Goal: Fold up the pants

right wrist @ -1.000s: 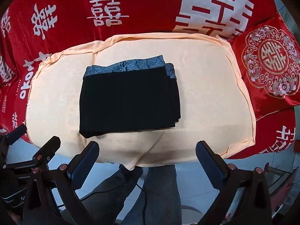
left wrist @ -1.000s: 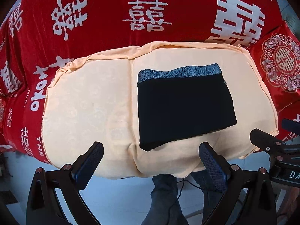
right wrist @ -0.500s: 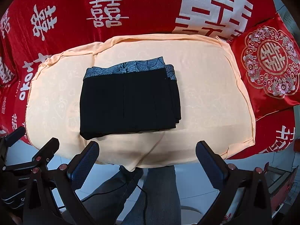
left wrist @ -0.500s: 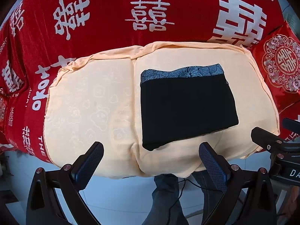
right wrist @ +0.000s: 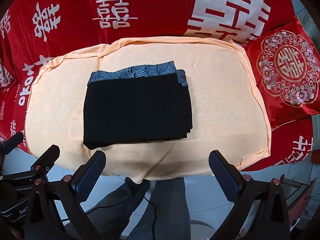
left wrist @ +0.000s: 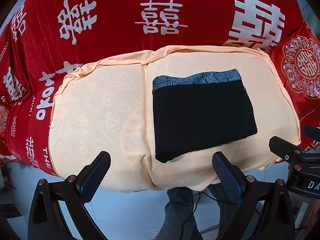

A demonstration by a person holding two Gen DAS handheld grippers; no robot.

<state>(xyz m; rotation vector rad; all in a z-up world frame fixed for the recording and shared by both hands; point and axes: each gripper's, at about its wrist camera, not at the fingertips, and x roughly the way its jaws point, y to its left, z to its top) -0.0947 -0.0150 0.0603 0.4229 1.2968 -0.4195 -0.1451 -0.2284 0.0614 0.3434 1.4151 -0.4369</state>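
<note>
The black pants (left wrist: 202, 116) (right wrist: 138, 110) lie folded into a flat rectangle on a peach cushion (left wrist: 100, 110) (right wrist: 220, 100), with a blue-grey patterned waistband along the far edge. My left gripper (left wrist: 161, 165) hangs open over the cushion's near edge, short of the pants, with nothing between its fingers. My right gripper (right wrist: 158, 164) is open too, just in front of the pants' near edge and apart from them. The other gripper shows at each view's side edge (left wrist: 288, 150) (right wrist: 30, 156).
A red cloth with white characters (left wrist: 160, 16) (right wrist: 116, 16) covers the sofa behind and around the cushion. A red embroidered pillow (left wrist: 300, 68) (right wrist: 286, 70) sits at the right. A person's legs in dark trousers (right wrist: 156, 204) stand on a pale floor (left wrist: 130, 216) below the cushion's front edge.
Both views have shifted slightly: the pants and cushion sit a little further right in the left wrist view. The pants keep their shape and both grippers stay open.
</note>
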